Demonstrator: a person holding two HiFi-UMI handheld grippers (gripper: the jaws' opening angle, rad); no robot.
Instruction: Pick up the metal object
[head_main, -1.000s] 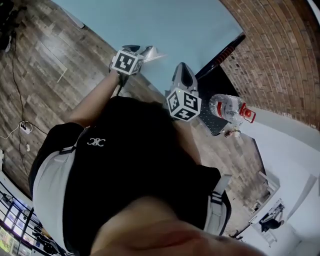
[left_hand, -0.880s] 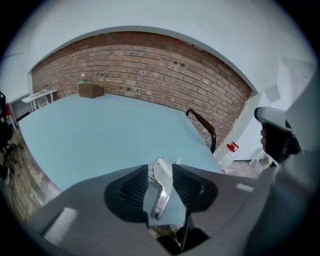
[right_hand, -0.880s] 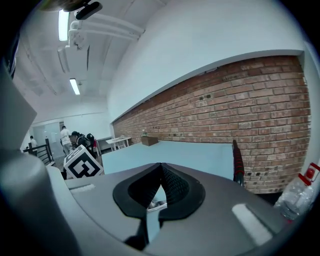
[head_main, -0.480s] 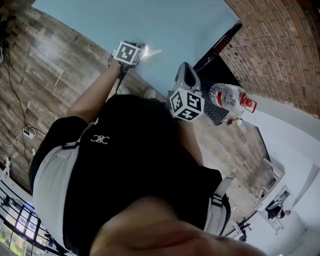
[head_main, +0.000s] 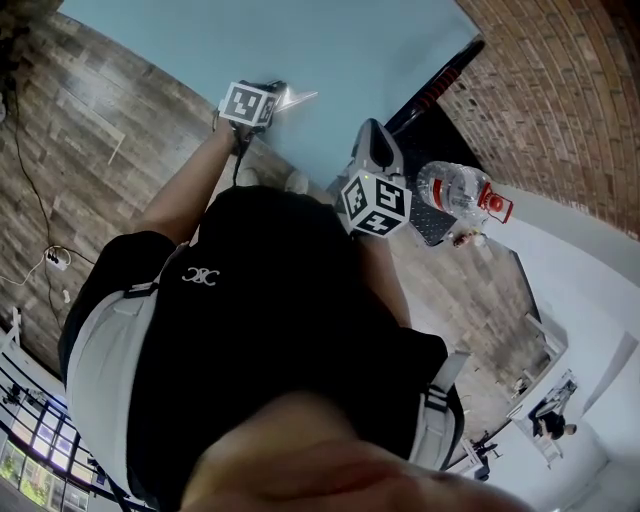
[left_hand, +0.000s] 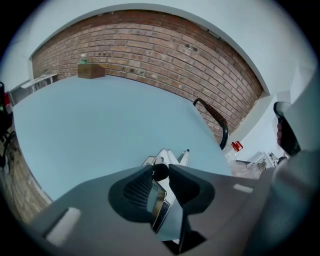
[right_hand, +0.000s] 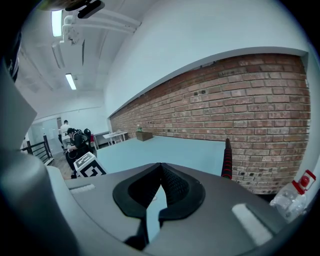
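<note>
The metal object (head_main: 297, 97) is a small shiny piece lying near the front edge of the light blue table (head_main: 330, 50). My left gripper (head_main: 272, 96) reaches over that edge to it. In the left gripper view the metal object (left_hand: 159, 206) sits between the jaws, which are closing. Both fingertips (left_hand: 146, 176) touch a black round knob (left_hand: 160, 172) on it, and its silver end (left_hand: 165, 157) pokes out beyond them. My right gripper (right_hand: 160, 166) is shut and empty, held in the air off the table's corner (head_main: 372, 140).
A clear water bottle (head_main: 460, 195) with a red cap stands on a dark surface to the right. A black curved bar with red bands (head_main: 440, 85) runs along the table's right edge. A cardboard box (left_hand: 91, 70) sits at the far end by the brick wall. Cables (head_main: 50, 260) lie on the wooden floor.
My left gripper has moved forward over the table edge, up to the metal object. The right gripper has hardly moved.
</note>
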